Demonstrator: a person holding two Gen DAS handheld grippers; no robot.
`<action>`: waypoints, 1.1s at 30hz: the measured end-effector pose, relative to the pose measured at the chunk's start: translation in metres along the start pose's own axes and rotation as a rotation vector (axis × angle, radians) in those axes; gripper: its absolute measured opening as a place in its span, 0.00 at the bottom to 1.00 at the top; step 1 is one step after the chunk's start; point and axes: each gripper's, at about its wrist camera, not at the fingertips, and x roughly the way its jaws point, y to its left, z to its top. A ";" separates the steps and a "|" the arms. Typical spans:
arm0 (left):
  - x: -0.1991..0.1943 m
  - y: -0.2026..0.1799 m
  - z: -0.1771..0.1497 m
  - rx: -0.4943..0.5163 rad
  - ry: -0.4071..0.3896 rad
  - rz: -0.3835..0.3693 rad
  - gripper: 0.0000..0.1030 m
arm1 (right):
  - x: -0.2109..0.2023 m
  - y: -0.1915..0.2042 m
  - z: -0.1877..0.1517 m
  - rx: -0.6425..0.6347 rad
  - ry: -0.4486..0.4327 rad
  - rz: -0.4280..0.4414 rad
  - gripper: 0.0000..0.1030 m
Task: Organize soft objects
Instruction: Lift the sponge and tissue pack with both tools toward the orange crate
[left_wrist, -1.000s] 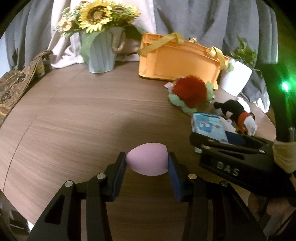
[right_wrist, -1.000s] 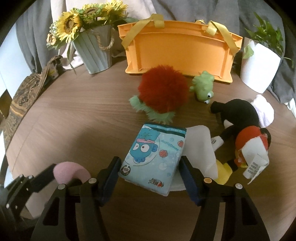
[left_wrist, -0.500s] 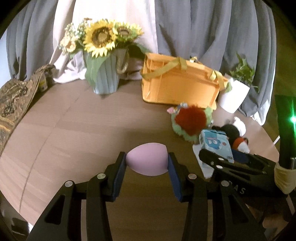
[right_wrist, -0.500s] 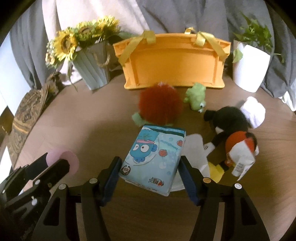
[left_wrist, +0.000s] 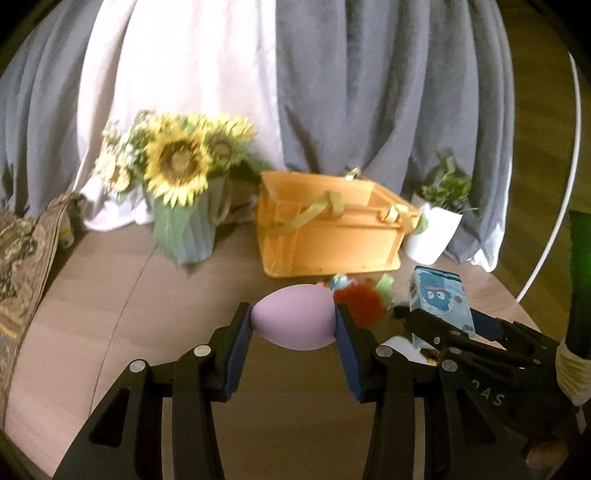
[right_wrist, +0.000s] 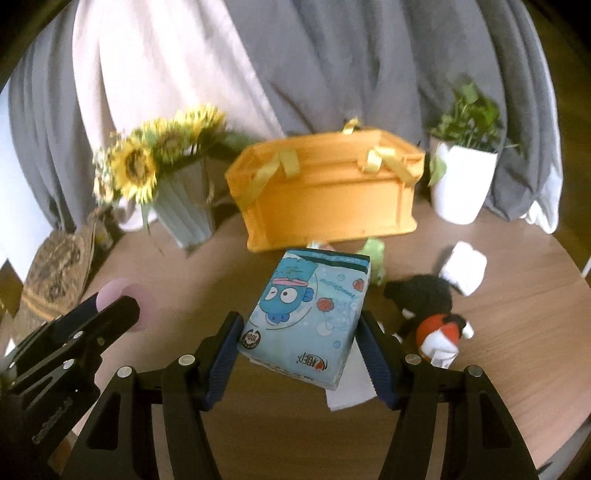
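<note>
My left gripper is shut on a pink egg-shaped sponge and holds it well above the table. My right gripper is shut on a blue tissue pack with a cartoon fish, also lifted; the pack also shows in the left wrist view. An orange basket with yellow handles stands at the back of the round wooden table. On the table lie a red fuzzy toy, a green frog toy, a black and red plush and a white roll.
A grey vase of sunflowers stands back left. A white pot with a green plant stands back right. A patterned cloth hangs at the left edge. Grey and white curtains fill the background. A white sheet lies under the pack.
Both grippers have risen and tilted up with their loads, so the table and basket now appear lower and farther. The tissue pack has left the table.
</note>
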 end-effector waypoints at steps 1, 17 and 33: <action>-0.001 0.000 0.003 0.005 -0.006 -0.010 0.43 | -0.004 0.001 0.003 0.007 -0.014 -0.007 0.62; -0.006 -0.036 0.059 0.023 -0.153 0.002 0.43 | -0.036 -0.023 0.059 0.031 -0.201 -0.002 0.62; 0.013 -0.079 0.104 0.016 -0.327 0.098 0.43 | -0.031 -0.062 0.121 -0.046 -0.329 0.105 0.62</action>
